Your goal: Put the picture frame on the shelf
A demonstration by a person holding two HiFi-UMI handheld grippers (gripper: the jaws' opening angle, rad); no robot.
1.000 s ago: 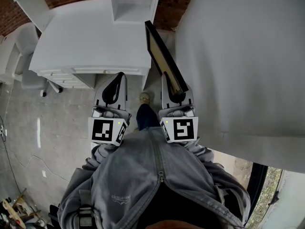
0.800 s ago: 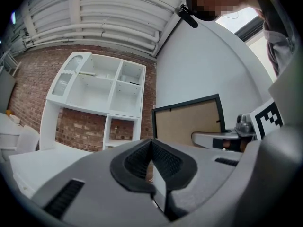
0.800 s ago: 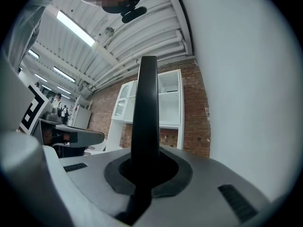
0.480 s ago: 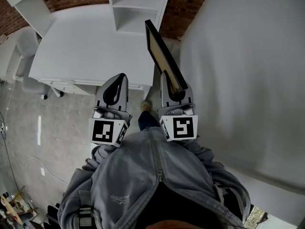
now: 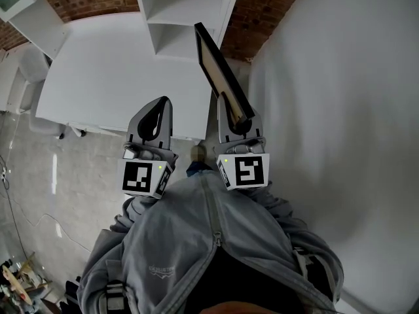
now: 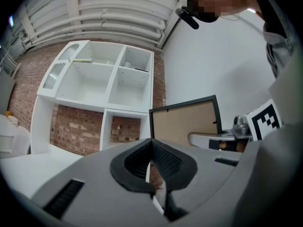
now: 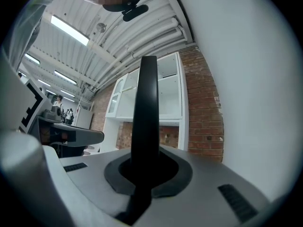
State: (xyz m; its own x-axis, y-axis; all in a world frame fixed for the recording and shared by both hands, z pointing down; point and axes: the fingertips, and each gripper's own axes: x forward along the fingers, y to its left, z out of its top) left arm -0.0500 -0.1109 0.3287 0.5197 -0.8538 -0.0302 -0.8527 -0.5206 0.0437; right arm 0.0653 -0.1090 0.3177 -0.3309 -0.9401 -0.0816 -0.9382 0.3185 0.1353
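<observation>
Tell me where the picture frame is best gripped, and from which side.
Grip the picture frame by its near black edge, coming from the person's side, jaws across its thickness. It is flat and wide, so probably only the thin edge fits; the right gripper holds it so.

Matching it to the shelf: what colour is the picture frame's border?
Picture frame: black border, tan backing; clearest in left gripper view.

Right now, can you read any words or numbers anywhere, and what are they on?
No word or number here can be read.
Small print on the grey jacket: too blurred to read.
Left cube and right cube: black-and-white square patterns, not letters.
Picture frame: no writing shows.
</observation>
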